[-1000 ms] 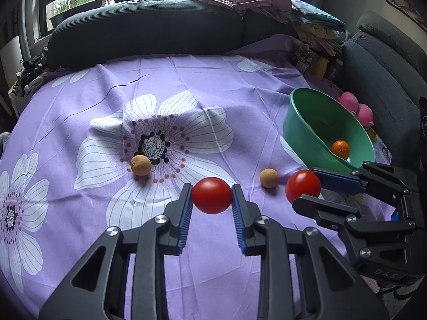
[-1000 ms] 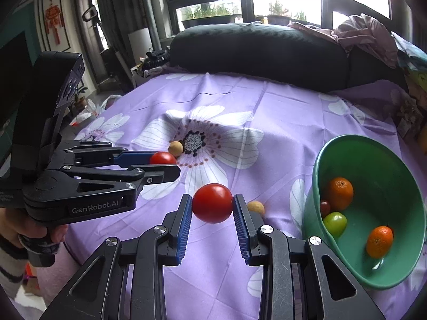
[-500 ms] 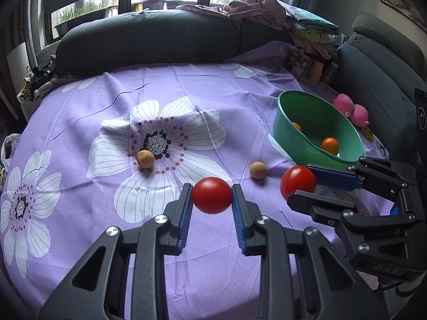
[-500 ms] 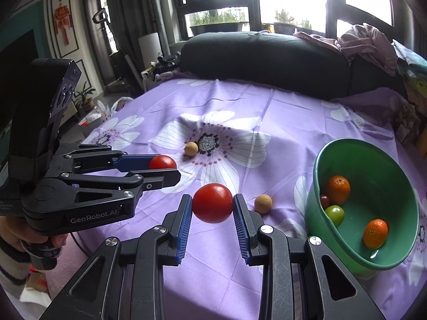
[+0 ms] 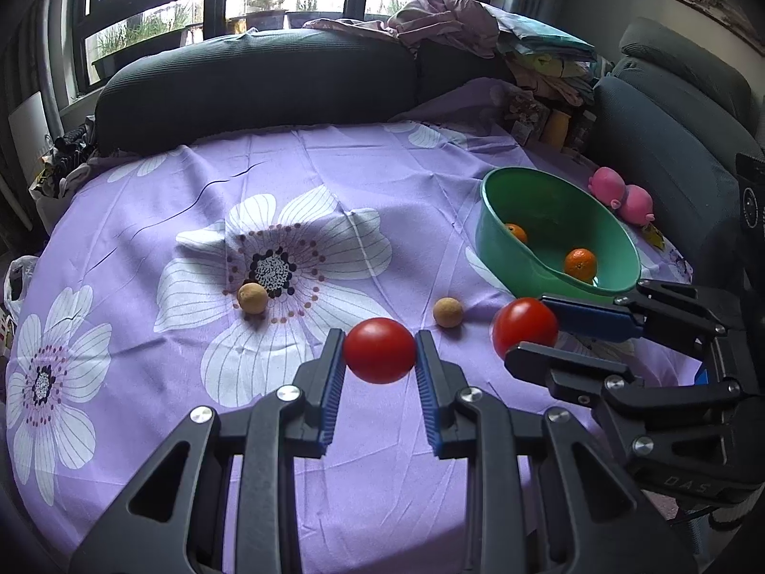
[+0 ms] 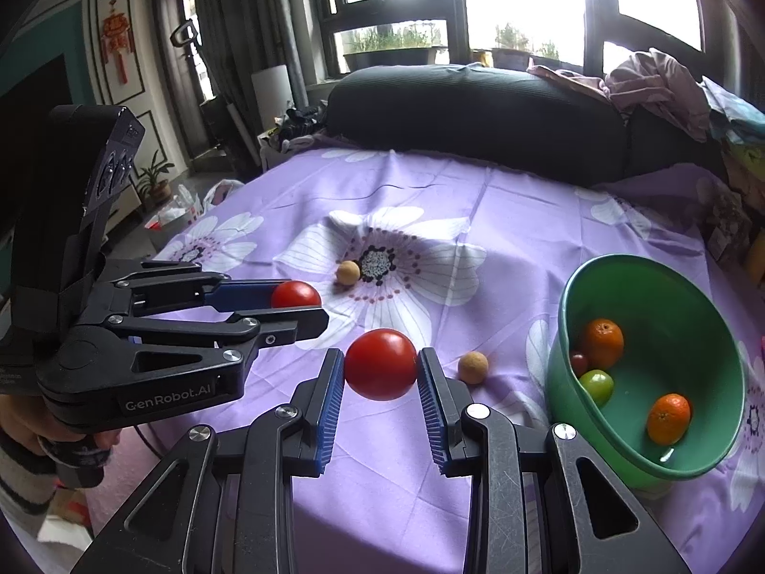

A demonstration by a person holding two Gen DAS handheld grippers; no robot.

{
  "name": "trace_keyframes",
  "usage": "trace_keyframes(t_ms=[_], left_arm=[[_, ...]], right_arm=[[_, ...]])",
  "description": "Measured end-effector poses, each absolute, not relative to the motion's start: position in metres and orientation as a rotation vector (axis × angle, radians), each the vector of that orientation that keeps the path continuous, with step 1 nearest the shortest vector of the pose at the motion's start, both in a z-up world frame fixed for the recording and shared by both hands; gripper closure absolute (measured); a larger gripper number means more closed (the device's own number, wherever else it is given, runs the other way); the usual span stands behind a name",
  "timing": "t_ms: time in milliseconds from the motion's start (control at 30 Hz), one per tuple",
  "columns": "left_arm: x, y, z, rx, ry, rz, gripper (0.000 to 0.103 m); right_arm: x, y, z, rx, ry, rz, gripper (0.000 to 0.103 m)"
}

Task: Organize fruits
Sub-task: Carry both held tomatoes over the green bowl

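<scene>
My left gripper point(image 5: 380, 350) is shut on a red tomato point(image 5: 379, 350) and holds it above the purple flowered cloth point(image 5: 143, 220). My right gripper point(image 6: 381, 370) is shut on another red tomato point(image 6: 381, 370), beside the left one; it shows in the left wrist view point(image 5: 525, 326). The left gripper and its tomato point(image 6: 295, 294) show in the right wrist view. A green bowl point(image 6: 707, 306) sits tilted at the right, holding two oranges point(image 6: 603, 342), a green fruit point(image 6: 596, 385) and a small red fruit. Two tan round fruits point(image 5: 253, 298) point(image 5: 448, 312) lie on the cloth.
A dark sofa bolster point(image 5: 258, 81) runs along the far edge of the table. Piled clothes point(image 5: 444, 19) and a grey armchair point(image 5: 669, 110) stand at the back right. Two pink toys point(image 5: 621, 193) lie behind the bowl.
Both grippers have risen and drawn back from the table, each still holding its tomato. The bowl and loose fruits have not moved.
</scene>
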State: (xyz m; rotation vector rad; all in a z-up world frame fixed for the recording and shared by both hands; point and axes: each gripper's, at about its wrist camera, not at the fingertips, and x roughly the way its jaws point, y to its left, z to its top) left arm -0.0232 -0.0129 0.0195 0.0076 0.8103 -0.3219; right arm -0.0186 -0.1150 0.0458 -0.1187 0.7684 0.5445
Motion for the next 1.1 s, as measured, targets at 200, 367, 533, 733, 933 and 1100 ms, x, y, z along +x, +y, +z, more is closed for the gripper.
trace_keyframes(t_ms=[200,367,533,733,933,1100], left_arm=[[-0.013,-0.031,0.026,0.034,0.794,-0.361,0.074],[-0.003,-0.054,0.029,0.061,0.786,-0.405,0.074],[0.007,-0.076,0.031,0.087,0.782,-0.447,0.074],[0.016,-0.099,0.032,0.118,0.781,-0.489,0.074],[0.025,-0.120,0.032,0.149,0.780,-0.523,0.074],[0.032,-0.142,0.030,0.176,0.779,-0.560,0.074]], right_arm=[[-0.015,-0.132,0.049,-0.091,0.754,0.508,0.070],[-0.011,-0.152,0.052,-0.063,0.741,0.459,0.070],[-0.007,-0.173,0.055,-0.036,0.728,0.406,0.070],[-0.002,-0.199,0.052,0.007,0.721,0.345,0.070],[0.002,-0.215,0.048,0.034,0.727,0.312,0.070],[0.002,-0.230,0.047,0.051,0.727,0.277,0.070]])
